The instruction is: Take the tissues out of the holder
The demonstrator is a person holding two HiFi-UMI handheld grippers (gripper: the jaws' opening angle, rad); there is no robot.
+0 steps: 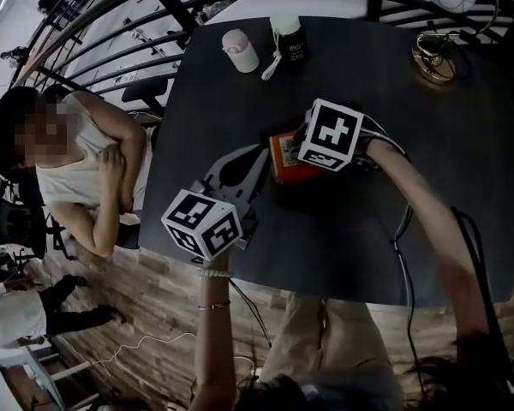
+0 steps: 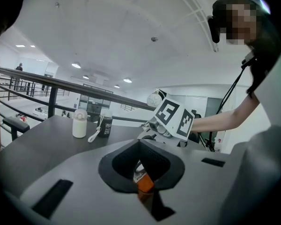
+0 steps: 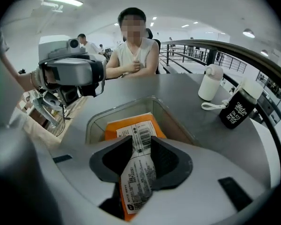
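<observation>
An orange tissue pack [image 3: 131, 128] with a white barcode label lies in a clear holder [image 3: 154, 100] on the dark table [image 1: 411, 187]. My right gripper [image 3: 139, 158] stands open over the pack's near end, which runs up between its pads without being squeezed. In the head view its marker cube [image 1: 330, 135] covers most of the pack [image 1: 284, 163]. My left gripper [image 1: 261, 157] reaches in from the left to the holder's side. Its jaws [image 2: 143, 172] are drawn close, with an orange and white corner [image 2: 144, 184] showing in the narrow gap between them.
A white bottle [image 1: 240, 51] and a black bottle with a white strap [image 1: 289, 41] stand at the table's far edge. A gold ring-shaped stand [image 1: 433, 58] sits far right. A person in a white top [image 1: 86, 169] is at the table's left edge. Cables trail off the near right side.
</observation>
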